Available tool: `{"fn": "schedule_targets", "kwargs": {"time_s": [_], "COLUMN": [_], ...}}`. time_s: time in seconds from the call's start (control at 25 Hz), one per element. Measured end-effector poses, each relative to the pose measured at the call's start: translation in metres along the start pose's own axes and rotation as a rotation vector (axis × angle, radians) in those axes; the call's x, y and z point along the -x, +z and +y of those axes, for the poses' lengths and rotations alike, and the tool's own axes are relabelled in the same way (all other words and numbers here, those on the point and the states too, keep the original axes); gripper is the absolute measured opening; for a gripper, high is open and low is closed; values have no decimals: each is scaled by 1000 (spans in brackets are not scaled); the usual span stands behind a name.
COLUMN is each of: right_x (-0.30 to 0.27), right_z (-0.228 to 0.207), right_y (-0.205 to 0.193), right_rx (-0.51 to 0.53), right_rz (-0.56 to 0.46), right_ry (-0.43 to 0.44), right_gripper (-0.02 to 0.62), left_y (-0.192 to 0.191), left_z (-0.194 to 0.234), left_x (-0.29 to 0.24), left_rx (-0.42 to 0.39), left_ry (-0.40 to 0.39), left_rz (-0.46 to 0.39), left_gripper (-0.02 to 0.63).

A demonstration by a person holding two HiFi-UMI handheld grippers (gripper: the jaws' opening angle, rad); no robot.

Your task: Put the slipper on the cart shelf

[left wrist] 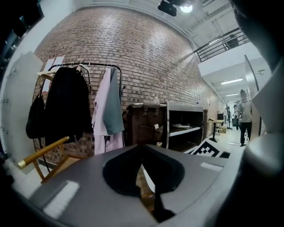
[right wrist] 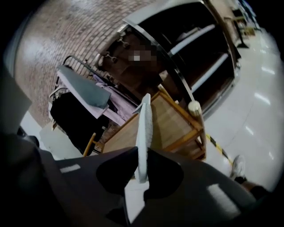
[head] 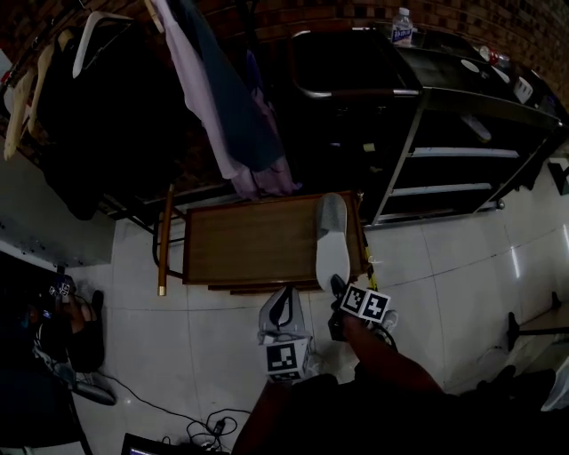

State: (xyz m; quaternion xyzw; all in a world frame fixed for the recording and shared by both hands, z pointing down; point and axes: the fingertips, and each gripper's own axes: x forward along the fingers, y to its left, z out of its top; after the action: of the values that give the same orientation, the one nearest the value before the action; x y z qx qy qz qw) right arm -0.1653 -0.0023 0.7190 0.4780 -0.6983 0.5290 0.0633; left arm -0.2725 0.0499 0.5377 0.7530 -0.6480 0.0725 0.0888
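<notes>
A white slipper (head: 332,249) with a grey insole lies along the right end of the wooden cart's top shelf (head: 240,240). My right gripper (head: 336,286) is shut on the slipper's near end. In the right gripper view the slipper (right wrist: 144,133) stands edge-on between the dark jaws of the right gripper (right wrist: 143,153), reaching out over the cart top (right wrist: 173,124). My left gripper (head: 283,307) hangs just in front of the cart's near edge, left of the right one. In its own view the left gripper (left wrist: 142,146) has its grey jaws meeting at the tips with nothing in them.
A clothes rack with hanging garments (head: 222,107) stands behind the cart. A black metal shelf unit (head: 462,151) is at the back right, with a water bottle (head: 402,27) on top. Cables (head: 204,422) lie on the tiled floor at the near left. A person (left wrist: 243,119) stands far off.
</notes>
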Motion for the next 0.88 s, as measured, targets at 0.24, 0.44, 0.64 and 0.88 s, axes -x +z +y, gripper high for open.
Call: {"fn": "schedule_targets", "kwargs": {"time_s": [0.24, 0.44, 0.64, 0.88], "right_x": [54, 97, 143, 213], "right_z": [35, 71, 104, 156], "right_y": [45, 71, 83, 110], "right_rx": [447, 660, 789, 948], "right_rz": [-185, -367, -523, -774], "right_ry": [-46, -40, -23, 40], "right_gripper": [43, 43, 43, 43], "left_y": [8, 9, 24, 39], "left_z": [-5, -11, -21, -21], "left_x": [6, 11, 20, 25], "left_rx": [-12, -15, 20, 40], "left_ry": [-23, -45, -69, -65], "left_rz": [-35, -44, -82, -118], "left_gripper": [15, 15, 15, 15]}}
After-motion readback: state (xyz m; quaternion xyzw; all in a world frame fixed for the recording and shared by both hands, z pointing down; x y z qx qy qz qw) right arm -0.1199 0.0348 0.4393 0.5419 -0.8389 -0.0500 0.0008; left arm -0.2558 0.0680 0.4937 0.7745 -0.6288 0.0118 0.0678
